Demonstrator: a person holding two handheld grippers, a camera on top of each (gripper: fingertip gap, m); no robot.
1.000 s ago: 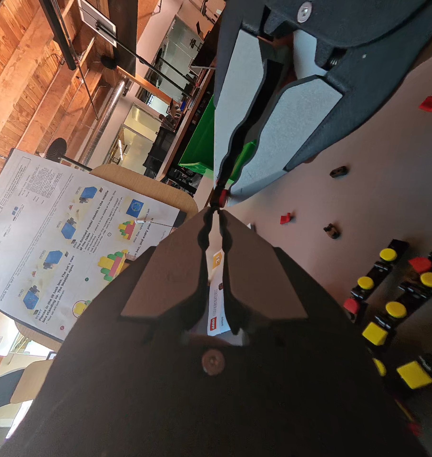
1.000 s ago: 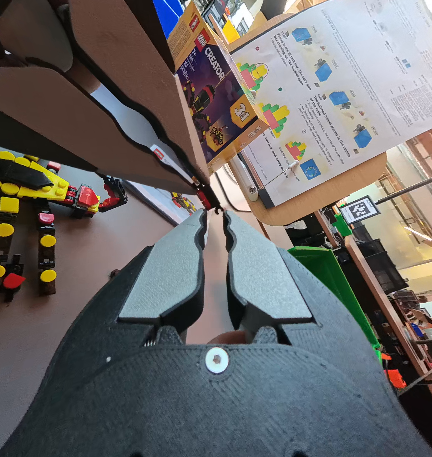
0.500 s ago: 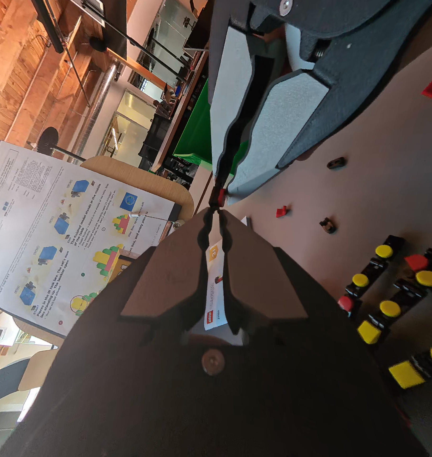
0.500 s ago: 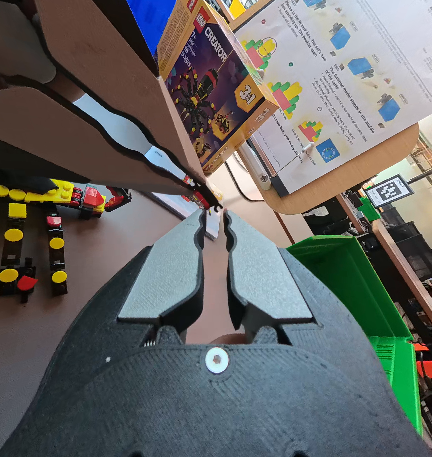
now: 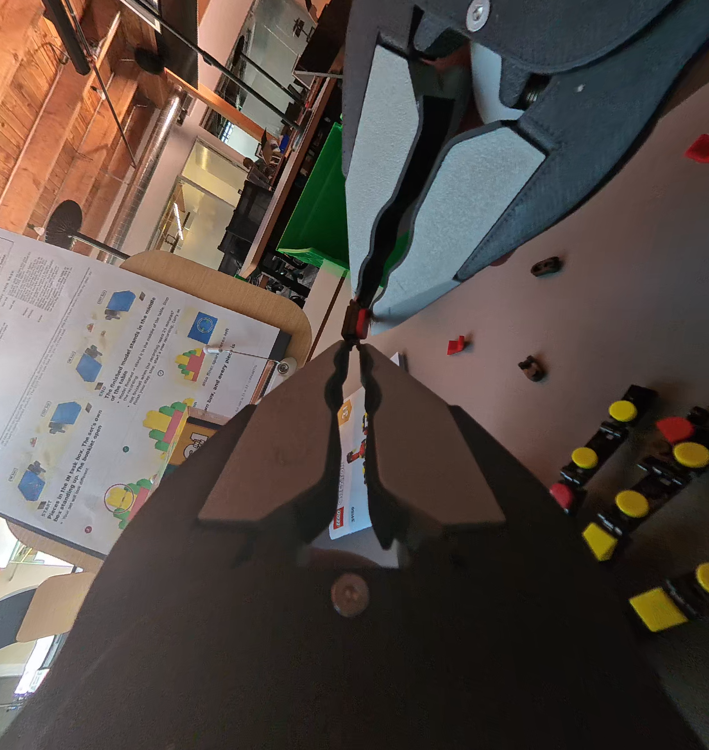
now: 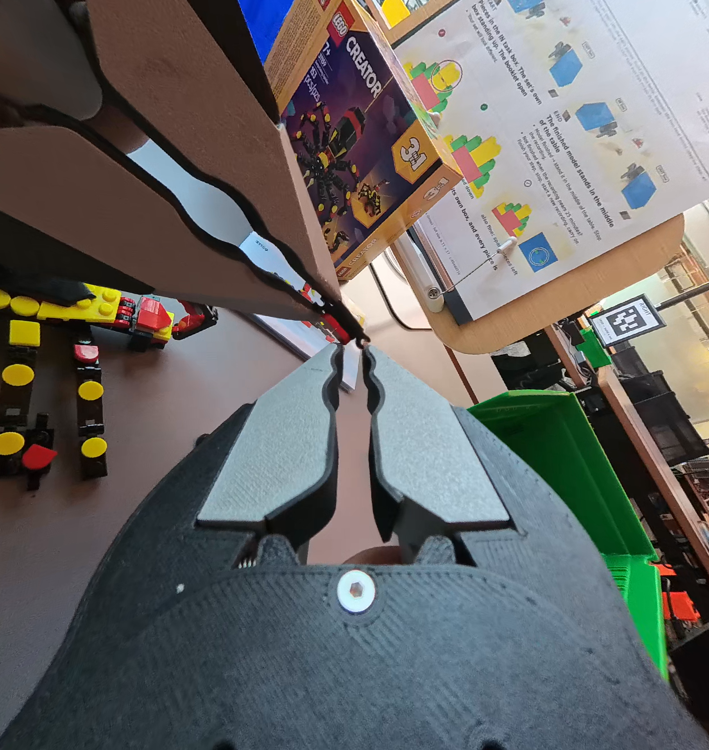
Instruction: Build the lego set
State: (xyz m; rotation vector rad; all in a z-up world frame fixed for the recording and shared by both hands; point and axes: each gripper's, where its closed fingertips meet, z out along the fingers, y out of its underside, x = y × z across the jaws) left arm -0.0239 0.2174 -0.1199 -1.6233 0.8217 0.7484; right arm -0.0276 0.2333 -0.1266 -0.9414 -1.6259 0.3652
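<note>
My two grippers meet tip to tip above the brown table (image 5: pixel 588 324). A small red and dark brick piece (image 5: pixel 356 322) sits between them. In the left wrist view my brown left gripper (image 5: pixel 352 347) closes on its near end. The grey right gripper (image 5: pixel 363 302) comes down from above and closes on its far end. In the right wrist view the piece (image 6: pixel 336 324) sits in the tips of the left gripper (image 6: pixel 340 330). A small black hook on it reaches the tips of my right gripper (image 6: pixel 351 349). Both pairs of fingers stand a narrow slit apart.
Black leg strips with yellow round tiles (image 5: pixel 629 503) and a yellow, red and black body (image 6: pixel 101 312) lie on the table. Loose red (image 5: pixel 456 345) and dark (image 5: pixel 531 367) pieces lie nearby. A booklet (image 5: pixel 351 466), the set box (image 6: pixel 365 134), a sheet on a board (image 5: pixel 81 385) and a green bin (image 6: pixel 568 466) stand behind.
Both grippers stay tip to tip on the piece and have shifted together a little, so the background has slid in both views. Neither grasp has opened or closed.
</note>
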